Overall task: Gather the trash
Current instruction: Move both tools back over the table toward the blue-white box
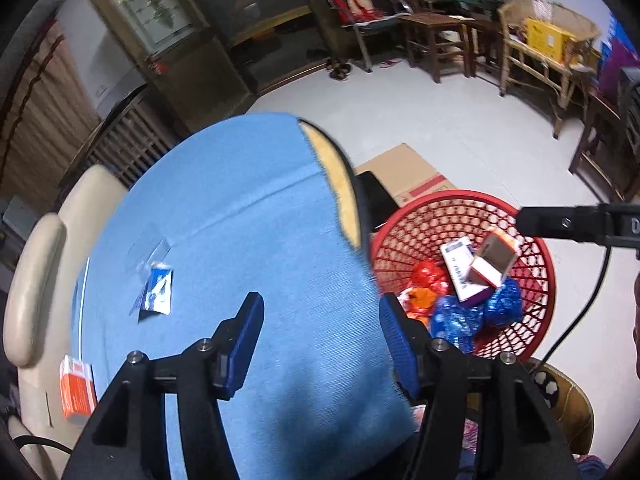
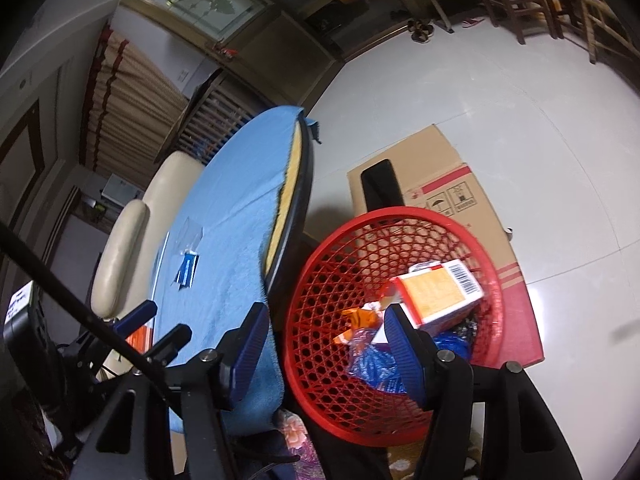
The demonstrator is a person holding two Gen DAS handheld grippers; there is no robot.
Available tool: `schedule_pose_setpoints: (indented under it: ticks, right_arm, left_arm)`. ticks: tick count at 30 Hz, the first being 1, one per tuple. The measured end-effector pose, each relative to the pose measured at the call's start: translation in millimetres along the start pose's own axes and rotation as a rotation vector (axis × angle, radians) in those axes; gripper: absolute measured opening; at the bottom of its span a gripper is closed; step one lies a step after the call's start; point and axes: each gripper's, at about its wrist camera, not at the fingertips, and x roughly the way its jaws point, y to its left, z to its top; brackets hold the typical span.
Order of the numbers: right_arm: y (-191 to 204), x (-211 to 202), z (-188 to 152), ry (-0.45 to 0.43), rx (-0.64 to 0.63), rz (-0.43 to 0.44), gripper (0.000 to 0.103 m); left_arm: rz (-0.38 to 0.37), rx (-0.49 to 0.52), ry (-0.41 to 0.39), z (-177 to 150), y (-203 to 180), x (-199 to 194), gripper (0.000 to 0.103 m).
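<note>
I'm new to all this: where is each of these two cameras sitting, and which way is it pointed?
Left wrist view: sits on the left hand-held gripper, looking forward and down over the blue-covered table; its own two open blue fingers show, and the right hand-held gripper's black tip pokes in at the right edge.
Right wrist view: sits on the right hand-held gripper, looking down into the red basket; its open fingers show, with the left hand-held gripper at lower left.
Shared: table, basket, blue wrapper, cardboard box on the floor.
</note>
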Motion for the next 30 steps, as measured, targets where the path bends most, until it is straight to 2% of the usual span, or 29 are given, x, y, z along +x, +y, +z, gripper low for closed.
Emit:
schedule_pose_setpoints:
  ticks: [7, 17, 27, 30]
  right_arm:
    - [33.6, 19.5, -2.1, 0.038, -0.065, -0.013, 0.064]
    - [95.9, 55.7, 0.4, 0.092, -0.186, -0.012, 0.064]
    - [161.9, 110.7, 7.5, 0.167, -0.326, -0.012, 0.064]
    - [184.0, 133.7, 6.0, 0.199, -0.368, -0.01, 0.064]
  left_arm:
    - [0.028, -0.129, 0.037, -21.9, 52.9, 14.0, 0.061]
    - [0.105, -0.327, 0.093, -64.2, 139.9, 34.8, 0.061]
    - [0.196, -0.61, 0.198, -139.4, 248.1, 57.9, 0.061]
    - [0.207, -0.65, 0.214, -155.6, 264.9, 61.4, 0.061]
